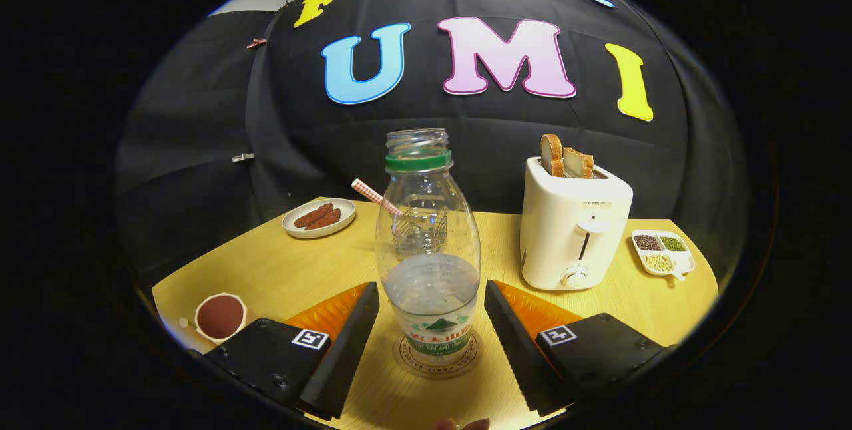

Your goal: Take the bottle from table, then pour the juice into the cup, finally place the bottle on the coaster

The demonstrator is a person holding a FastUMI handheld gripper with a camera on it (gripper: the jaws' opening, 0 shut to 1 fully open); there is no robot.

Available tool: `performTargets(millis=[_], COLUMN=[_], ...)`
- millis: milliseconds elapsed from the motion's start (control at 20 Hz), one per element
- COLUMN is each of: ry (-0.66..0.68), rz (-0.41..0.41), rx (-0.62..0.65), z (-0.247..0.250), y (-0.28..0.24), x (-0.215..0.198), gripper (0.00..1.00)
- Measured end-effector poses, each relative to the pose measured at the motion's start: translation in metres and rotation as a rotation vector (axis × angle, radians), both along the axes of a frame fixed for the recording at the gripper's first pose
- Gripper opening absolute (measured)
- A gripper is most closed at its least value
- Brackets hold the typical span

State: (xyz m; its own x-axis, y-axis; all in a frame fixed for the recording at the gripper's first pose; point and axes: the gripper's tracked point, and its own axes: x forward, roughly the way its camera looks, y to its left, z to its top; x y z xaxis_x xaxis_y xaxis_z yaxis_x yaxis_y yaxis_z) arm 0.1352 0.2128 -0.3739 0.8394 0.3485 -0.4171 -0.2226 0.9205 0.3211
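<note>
Centrally in the frame, a clear plastic bottle (429, 243) stands upright on a round coaster (439, 357) on the wooden table (279, 270), uncapped, with a green ring around its neck and liquid filling roughly its lower part. The gripper (431, 320) sits low in the picture with its two fingers spread apart, one to each side of the bottle's base; a visible gap separates each finger from the plastic, so neither presses on it.

Behind the bottle, seen through its clear wall, is what looks like a glass cup (418, 227) holding a red-and-white checked straw (374, 195) that pokes out toward the left. How full the cup is cannot be judged through the bottle.

At centre right, a white toaster (572, 230) stands on the table with slices of bread (564, 158) rising from its slots. Farther right, near the table's edge, lies a small divided dish (662, 251) of seeds or grains in separate compartments. At middle left, a small plate (318, 218) carries brown strips of food. At lower left, just beside the left finger's housing, sits a small white cup (220, 317) of reddish-brown contents.

A fingertip or two (459, 425) shows at the very bottom of the frame.
</note>
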Motion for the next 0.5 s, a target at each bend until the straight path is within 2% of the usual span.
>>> performTargets(millis=[200, 500], ry=[-0.029, -0.087], rz=[0.008, 0.002], rx=[-0.043, -0.058], z=[0.027, 0.106], y=[-0.012, -0.029], x=[-0.027, -0.064], gripper=[0.98, 0.98])
